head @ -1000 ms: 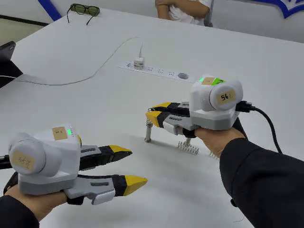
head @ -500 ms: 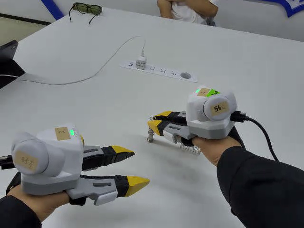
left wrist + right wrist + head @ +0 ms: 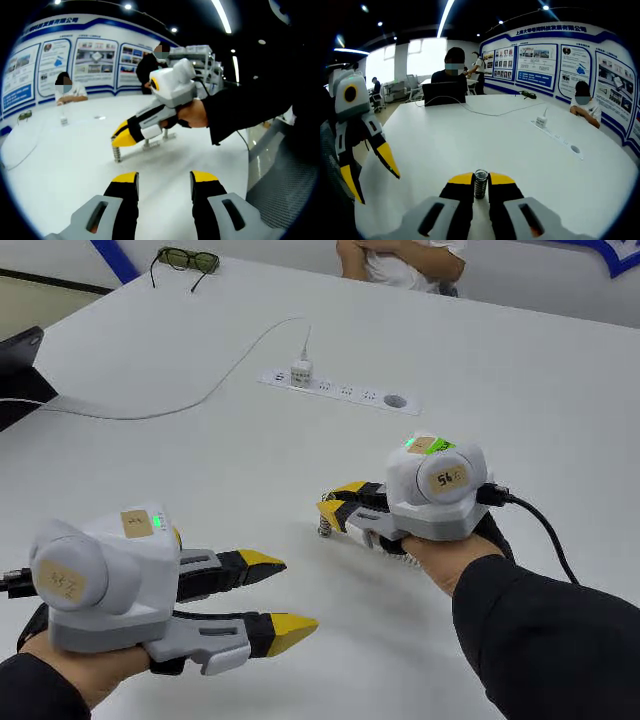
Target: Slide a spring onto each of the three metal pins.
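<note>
Yellow-tipped and pressed in tight, our right gripper (image 3: pixel 334 500) is pinching a spring (image 3: pixel 325 528) from both sides. The spring is standing upright on the white surface (image 3: pixel 200 470), with its foot touching the surface and its upper coils sitting between the gripper's tips. In the right gripper view the spring (image 3: pixel 481 185) is rising between the right gripper (image 3: pixel 481 180)'s two jaws, showing a dark round end at its top. The coils are hiding the pin inside, so we cannot tell how far down the spring is seated. In the left gripper view we are seeing the same spring (image 3: pixel 117 152) under the tips of the right gripper (image 3: pixel 121 140). Two more metal pins (image 3: pixel 148 144) are standing just behind it, beneath the gripper's body.

We are holding our left gripper (image 3: pixel 290 595) above the surface, close to us and well apart from the spring. Its jaws are spread, with nothing between them, and its own view is showing the left gripper (image 3: pixel 164 177) gaping towards the spring.

Farther off, a power strip (image 3: pixel 340 392) is lying flat with a white cable (image 3: pixel 200 395) trailing away. Dark glasses (image 3: pixel 183 258) are resting near the far edge, and a person (image 3: pixel 400 255) is sitting at the far side.
</note>
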Tool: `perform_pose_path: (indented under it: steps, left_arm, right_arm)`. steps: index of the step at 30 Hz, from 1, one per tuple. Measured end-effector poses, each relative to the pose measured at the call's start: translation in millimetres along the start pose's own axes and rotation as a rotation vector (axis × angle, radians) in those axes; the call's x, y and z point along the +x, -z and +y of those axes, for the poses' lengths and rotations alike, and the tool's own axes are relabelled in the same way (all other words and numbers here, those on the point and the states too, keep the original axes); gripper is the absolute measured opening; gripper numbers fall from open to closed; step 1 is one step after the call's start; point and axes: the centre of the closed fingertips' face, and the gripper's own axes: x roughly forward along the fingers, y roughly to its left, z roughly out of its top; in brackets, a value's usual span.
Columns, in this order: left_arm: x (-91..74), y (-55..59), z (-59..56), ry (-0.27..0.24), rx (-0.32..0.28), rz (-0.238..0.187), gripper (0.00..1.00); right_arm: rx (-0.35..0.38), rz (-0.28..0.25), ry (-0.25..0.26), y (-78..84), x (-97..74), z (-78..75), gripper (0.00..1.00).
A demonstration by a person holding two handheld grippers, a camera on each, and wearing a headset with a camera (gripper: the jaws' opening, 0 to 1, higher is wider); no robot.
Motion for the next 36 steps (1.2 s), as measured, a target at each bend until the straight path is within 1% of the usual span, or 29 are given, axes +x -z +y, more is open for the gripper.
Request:
perform_pose_path:
  steps: [10,17,22,27,36]
  left_arm:
    - [-0.7,0.3,1.1,-0.003,-0.001,0.000,0.42]
    - [-1.0,0.4,1.1,-0.004,-0.001,0.000,0.42]
    - [-1.6,-0.3,2.0,-0.007,0.003,0.000,0.42]
    - [-2.7,-2.5,2.6,-0.011,0.008,-0.002,0.42]
    - [-3.3,-4.9,-0.1,-0.010,0.024,0.003,0.42]
  right_arm:
    - [0.004,0.013,-0.005,1.8,3.4,1.8,0.12]
    - [0.007,0.019,-0.005,2.9,1.2,2.2,0.15]
    - [0.010,0.009,0.004,-2.3,-7.1,0.7,0.16]
    - [0.010,-0.020,0.019,-12.5,-18.9,-2.9,0.17]
    - [0.002,-0.077,0.041,-26.2,-50.7,-1.6,0.17]
